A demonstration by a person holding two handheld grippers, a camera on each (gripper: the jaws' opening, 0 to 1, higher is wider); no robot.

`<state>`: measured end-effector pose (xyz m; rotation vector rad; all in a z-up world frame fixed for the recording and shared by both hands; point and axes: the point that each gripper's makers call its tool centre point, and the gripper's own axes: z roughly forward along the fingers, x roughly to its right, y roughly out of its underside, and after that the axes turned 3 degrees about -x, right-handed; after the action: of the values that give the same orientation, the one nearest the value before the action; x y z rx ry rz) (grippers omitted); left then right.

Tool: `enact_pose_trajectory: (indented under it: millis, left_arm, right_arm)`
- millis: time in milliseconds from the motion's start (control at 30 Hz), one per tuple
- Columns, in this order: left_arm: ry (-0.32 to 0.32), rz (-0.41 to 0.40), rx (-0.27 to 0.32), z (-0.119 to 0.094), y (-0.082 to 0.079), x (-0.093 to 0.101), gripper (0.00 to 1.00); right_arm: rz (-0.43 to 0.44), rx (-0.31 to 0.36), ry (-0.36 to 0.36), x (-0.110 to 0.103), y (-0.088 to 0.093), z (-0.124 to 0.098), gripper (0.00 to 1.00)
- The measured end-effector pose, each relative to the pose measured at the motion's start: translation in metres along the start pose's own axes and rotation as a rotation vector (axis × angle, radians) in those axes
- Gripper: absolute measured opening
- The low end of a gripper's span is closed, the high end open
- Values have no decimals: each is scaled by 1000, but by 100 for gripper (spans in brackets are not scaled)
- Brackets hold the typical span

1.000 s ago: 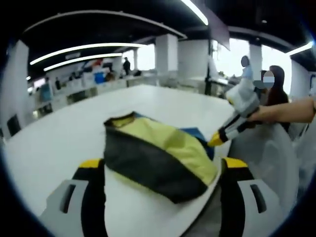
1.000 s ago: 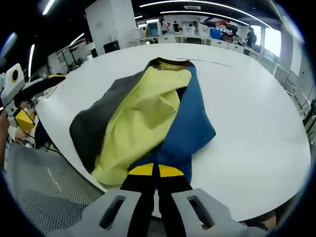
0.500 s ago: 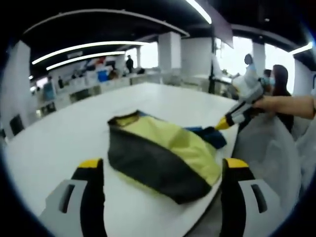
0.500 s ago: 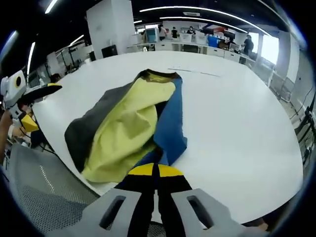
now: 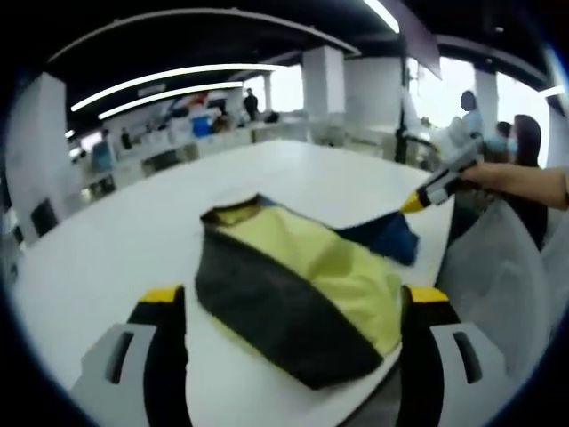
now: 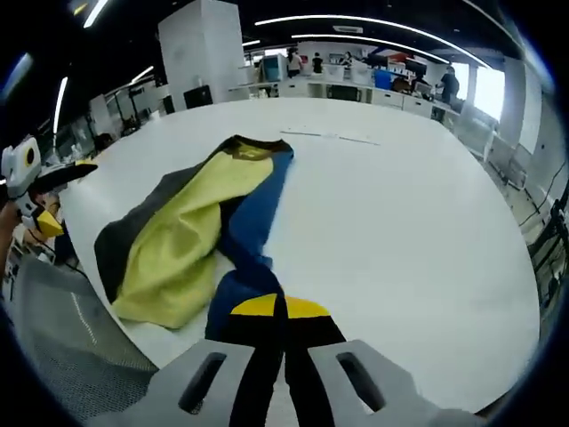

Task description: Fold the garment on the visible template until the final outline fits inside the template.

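Your right gripper (image 6: 281,309) is clamped on the blue edge of the garment (image 6: 187,233) lying crumpled on the white table (image 6: 391,213), your left gripper (image 5: 289,298) stands apart and empty beside it, so you seem mid-spreading; next, lay it flat.

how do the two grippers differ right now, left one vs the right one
The left gripper is open, its fingers spread wide on either side of the garment and gripping nothing. The right gripper is shut on the garment, pinching its blue part, which runs up from the table to the fingers. Both have black fingers with yellow tips and pale grey bodies.
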<state>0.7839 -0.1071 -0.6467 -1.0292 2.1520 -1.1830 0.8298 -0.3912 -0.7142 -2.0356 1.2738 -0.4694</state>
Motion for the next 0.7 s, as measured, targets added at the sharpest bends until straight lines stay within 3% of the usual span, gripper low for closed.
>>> enact_pose_trajectory:
  millis: [267, 700]
  left_arm:
    - [-69, -15, -16, 4, -7, 1, 98]
    - [-95, -80, -14, 3, -12, 7, 100]
  right_arm:
    - [-23, 0, 0, 47, -7, 9, 1]
    - [-66, -1, 3, 105, -17, 25, 1]
